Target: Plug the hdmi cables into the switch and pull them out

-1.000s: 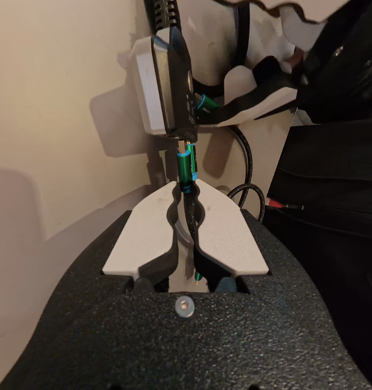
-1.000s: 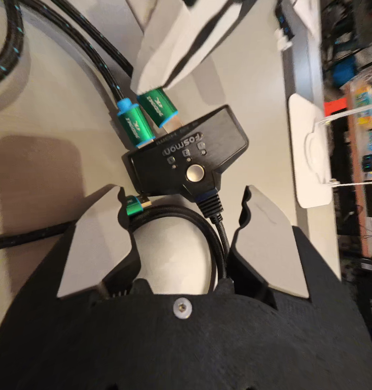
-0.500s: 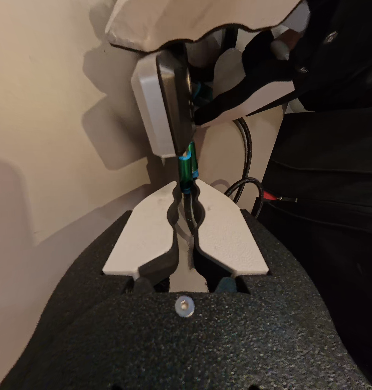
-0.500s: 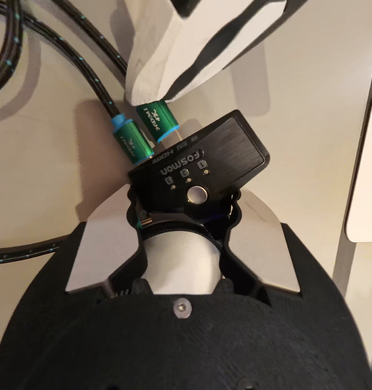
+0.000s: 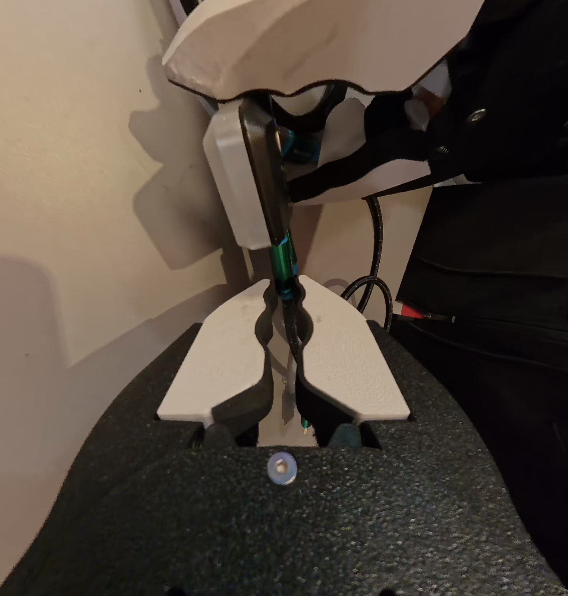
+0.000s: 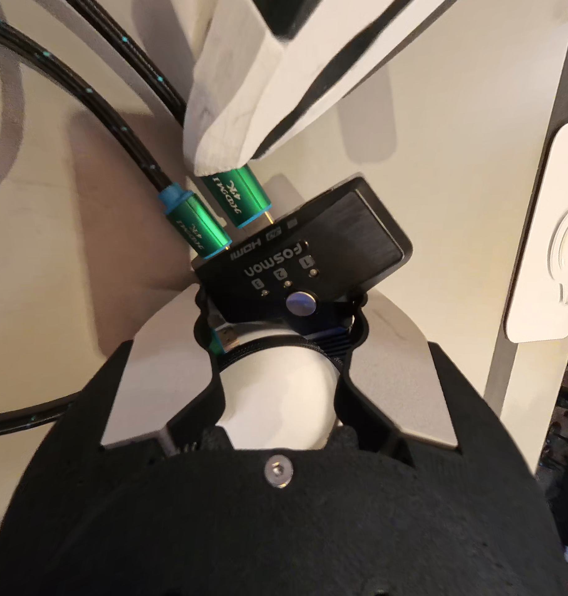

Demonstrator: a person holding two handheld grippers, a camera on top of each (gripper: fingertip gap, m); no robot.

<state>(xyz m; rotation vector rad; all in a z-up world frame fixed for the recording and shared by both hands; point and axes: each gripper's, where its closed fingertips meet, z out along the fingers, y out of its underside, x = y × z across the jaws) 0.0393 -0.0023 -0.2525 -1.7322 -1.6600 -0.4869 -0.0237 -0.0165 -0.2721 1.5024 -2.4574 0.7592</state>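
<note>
The black HDMI switch (image 6: 334, 238) lies at an angle on the pale table; in the left wrist view it shows edge-on (image 5: 264, 174). My right gripper (image 6: 279, 301) is shut on the switch's narrow near end. One green plug (image 6: 195, 225) sits in a port. My left gripper (image 5: 284, 285) is shut on a second green plug (image 6: 240, 200), whose metal tip still shows at the middle port. The left gripper's white fingers (image 6: 244, 106) reach in from above. A third green plug (image 6: 223, 338) lies loose under my right gripper's left finger.
Braided black cables (image 6: 92, 93) run off to the upper left. A white holder (image 6: 550, 242) sits at the table's right edge. A white block (image 5: 234, 193) backs the switch. A person's black clothing (image 5: 501, 290) fills the right side, with a cable loop (image 5: 372, 290) beside it. Left tips to right tips: about 7 cm.
My right gripper moved forward and closed on the switch's near end. My left gripper kept its hold on the plug, which now sits closer to the switch.
</note>
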